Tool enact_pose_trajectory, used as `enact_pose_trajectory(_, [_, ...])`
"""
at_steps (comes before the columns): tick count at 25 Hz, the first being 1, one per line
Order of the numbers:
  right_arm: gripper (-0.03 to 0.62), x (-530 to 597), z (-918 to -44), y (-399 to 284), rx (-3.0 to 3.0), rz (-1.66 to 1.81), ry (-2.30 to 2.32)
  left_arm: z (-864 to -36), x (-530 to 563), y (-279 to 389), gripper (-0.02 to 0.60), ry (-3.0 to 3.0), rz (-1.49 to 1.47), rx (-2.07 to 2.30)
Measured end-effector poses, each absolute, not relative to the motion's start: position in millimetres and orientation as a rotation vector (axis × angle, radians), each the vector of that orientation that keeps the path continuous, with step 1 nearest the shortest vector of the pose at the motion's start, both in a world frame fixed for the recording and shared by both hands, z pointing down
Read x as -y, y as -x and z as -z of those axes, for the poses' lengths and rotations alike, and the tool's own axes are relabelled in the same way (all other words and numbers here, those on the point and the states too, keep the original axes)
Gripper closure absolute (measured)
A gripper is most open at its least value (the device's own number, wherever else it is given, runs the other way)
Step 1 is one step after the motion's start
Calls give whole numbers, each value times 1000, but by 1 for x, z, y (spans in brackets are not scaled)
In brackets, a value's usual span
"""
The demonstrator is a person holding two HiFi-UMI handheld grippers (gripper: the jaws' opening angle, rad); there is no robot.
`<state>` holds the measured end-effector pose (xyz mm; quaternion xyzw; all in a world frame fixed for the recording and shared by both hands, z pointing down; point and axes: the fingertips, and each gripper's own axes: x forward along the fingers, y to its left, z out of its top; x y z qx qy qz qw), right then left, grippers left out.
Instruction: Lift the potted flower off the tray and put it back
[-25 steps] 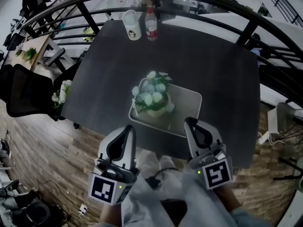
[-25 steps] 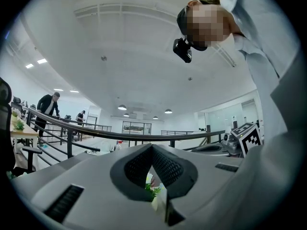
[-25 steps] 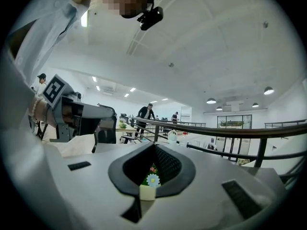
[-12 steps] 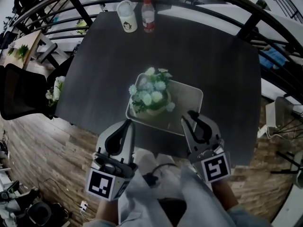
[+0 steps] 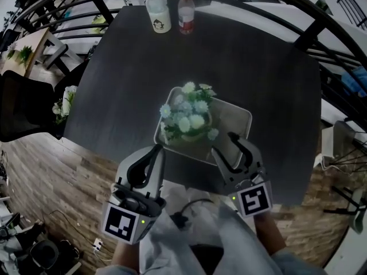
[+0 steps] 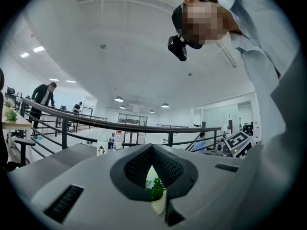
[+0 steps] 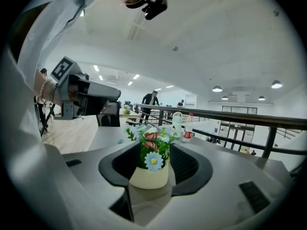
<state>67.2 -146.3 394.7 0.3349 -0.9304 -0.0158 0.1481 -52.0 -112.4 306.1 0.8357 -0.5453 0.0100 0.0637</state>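
If taking hold of the potted flower point(image 5: 186, 119), go for the stiff, smooth cream pot, low down, not the soft, crushable blooms; probably light but top-heavy. Stands upright at the left end of the tray point(image 5: 234, 118), mid-frame on the counter point(image 5: 269, 56). Right gripper point(image 5: 222, 143), with jaws just spread wide: pot ahead in the gap, untouched. Left gripper point(image 5: 156, 149), lower left: jaws clenched, empty.

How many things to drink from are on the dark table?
2. A white cup and a bottle with a red label stand side by side at the far edge of the table, the cup on the left. None seems hidden.
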Motion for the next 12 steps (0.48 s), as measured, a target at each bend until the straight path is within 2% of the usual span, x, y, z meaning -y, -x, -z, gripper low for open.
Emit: enact_pose_trajectory(12, [388,160,-440,-46,2623,-37,-928,-324,123,60,583,-2498,-42,1633])
